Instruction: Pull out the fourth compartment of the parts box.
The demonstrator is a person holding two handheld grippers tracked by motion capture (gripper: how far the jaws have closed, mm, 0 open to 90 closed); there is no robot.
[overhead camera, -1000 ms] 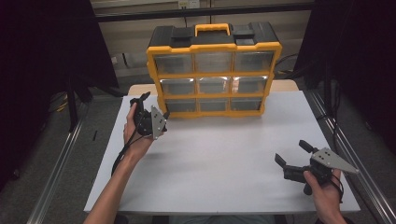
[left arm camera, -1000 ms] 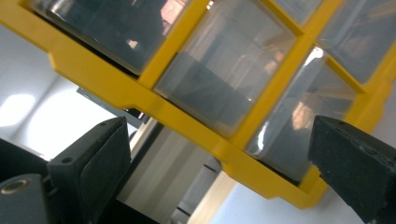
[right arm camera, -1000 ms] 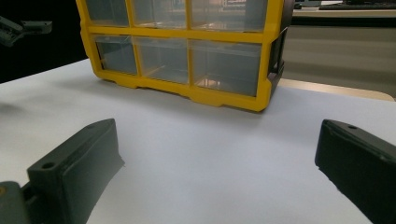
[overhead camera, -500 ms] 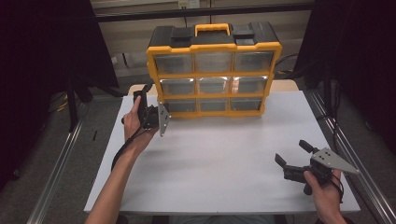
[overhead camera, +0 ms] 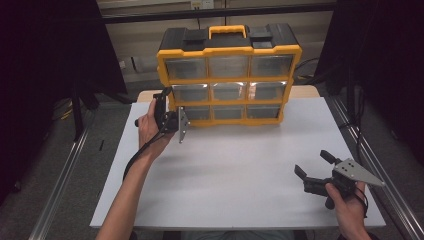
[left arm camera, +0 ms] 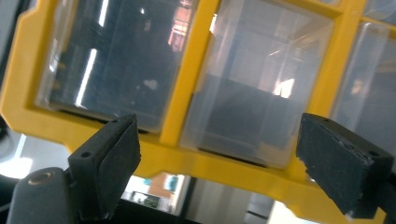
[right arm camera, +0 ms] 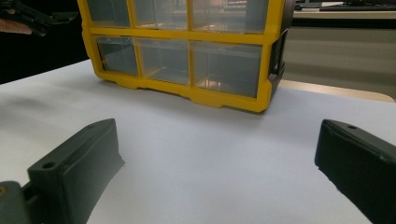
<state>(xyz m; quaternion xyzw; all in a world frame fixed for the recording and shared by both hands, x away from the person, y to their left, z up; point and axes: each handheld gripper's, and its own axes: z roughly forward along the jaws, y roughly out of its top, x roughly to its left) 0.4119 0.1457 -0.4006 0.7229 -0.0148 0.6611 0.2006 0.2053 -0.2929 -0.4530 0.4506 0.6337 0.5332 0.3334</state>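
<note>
A yellow and black organizer (overhead camera: 229, 75) with clear drawers in three rows stands upright at the back of the white table (overhead camera: 240, 170). My left gripper (overhead camera: 166, 107) is raised at the organizer's left edge, level with the middle and bottom drawers. In the left gripper view it (left arm camera: 219, 158) is open and empty, with the yellow frame (left arm camera: 187, 84) and two clear drawers close in front of its jaws. My right gripper (overhead camera: 312, 164) is held low near the table's front right corner. It (right arm camera: 215, 168) is open and empty and faces the organizer (right arm camera: 187, 46).
Metal rails run along the floor on both sides of the table, with dark curtains behind them. A wooden edge (overhead camera: 305, 91) shows behind the organizer at the right. The left hand and its gripper (right arm camera: 25, 16) appear at the top left of the right gripper view.
My left gripper has moved forward and to the right, up to the organizer's left drawers. The right gripper has stayed where it was.
</note>
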